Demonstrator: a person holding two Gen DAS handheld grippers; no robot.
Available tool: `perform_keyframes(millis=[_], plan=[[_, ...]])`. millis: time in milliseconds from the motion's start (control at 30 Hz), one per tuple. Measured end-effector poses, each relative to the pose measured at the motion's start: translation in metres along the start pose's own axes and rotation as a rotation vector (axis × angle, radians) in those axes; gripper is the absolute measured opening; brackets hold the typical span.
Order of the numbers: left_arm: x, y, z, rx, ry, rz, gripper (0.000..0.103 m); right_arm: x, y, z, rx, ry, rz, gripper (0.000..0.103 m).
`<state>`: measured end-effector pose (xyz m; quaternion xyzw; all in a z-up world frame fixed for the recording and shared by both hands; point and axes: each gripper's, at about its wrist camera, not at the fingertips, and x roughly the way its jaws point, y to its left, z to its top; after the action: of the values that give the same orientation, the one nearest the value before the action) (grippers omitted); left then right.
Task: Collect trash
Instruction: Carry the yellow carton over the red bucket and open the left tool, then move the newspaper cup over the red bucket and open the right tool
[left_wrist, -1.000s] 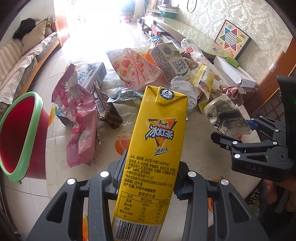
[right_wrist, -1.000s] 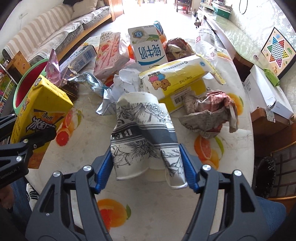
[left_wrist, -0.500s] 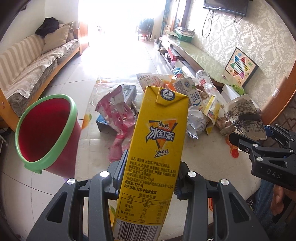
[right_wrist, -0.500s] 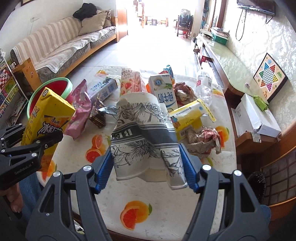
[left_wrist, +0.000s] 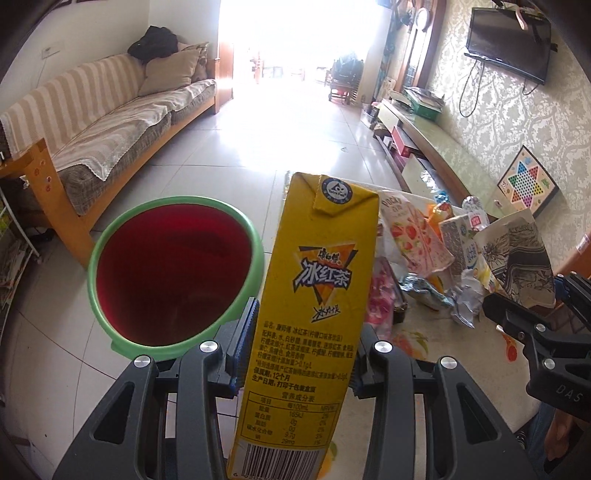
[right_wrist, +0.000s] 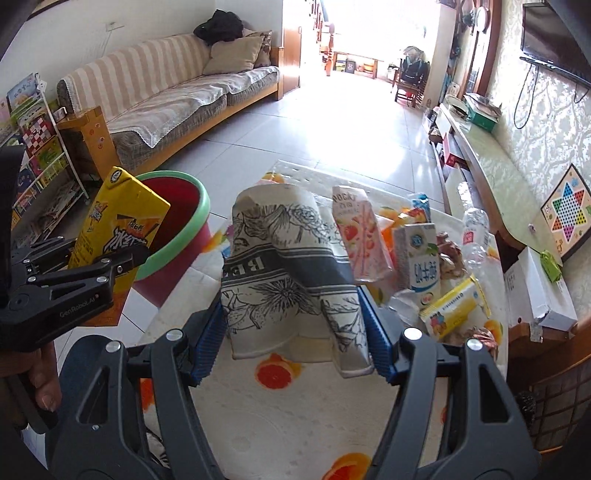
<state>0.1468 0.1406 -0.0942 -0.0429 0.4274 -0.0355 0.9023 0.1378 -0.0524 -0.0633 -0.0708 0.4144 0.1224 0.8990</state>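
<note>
Left gripper is pinching a yellow carton printed "冰红茶", holding it upright just beside the red bin. Right gripper is clamping a crumpled paper cup lettered "BE", above the table. A "Pocky" box is lying behind the cup.

Bright daylight, doorway blown out, fisheye-warped edges
</note>
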Motion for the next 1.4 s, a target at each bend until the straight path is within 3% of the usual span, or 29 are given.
perform_keyframes(millis=[467, 900, 967, 1033, 1400], plan=[[0.039, 0.113, 0.033, -0.121, -0.004, 0.133, 0.039, 0.057, 0.085, 0.058, -0.063, -0.015, 0.131, 0.065], [0.069, 0.132, 0.038, -0.137, 0.025, 0.150, 0.039, 0.087, 0.110, 0.073, -0.083, 0.004, 0.145, 0.065], [0.071, 0.133, 0.037, -0.136, 0.025, 0.156, 0.043, 0.090, 0.112, 0.074, -0.087, 0.006, 0.143, 0.065], [0.070, 0.137, 0.037, -0.138, 0.011, 0.172, 0.068, 0.093, 0.113, 0.075, -0.088, 0.010, 0.142, 0.065], [0.051, 0.163, 0.029, -0.170, -0.025, 0.242, 0.088, 0.111, 0.136, 0.084, -0.110, 0.019, 0.170, 0.065]])
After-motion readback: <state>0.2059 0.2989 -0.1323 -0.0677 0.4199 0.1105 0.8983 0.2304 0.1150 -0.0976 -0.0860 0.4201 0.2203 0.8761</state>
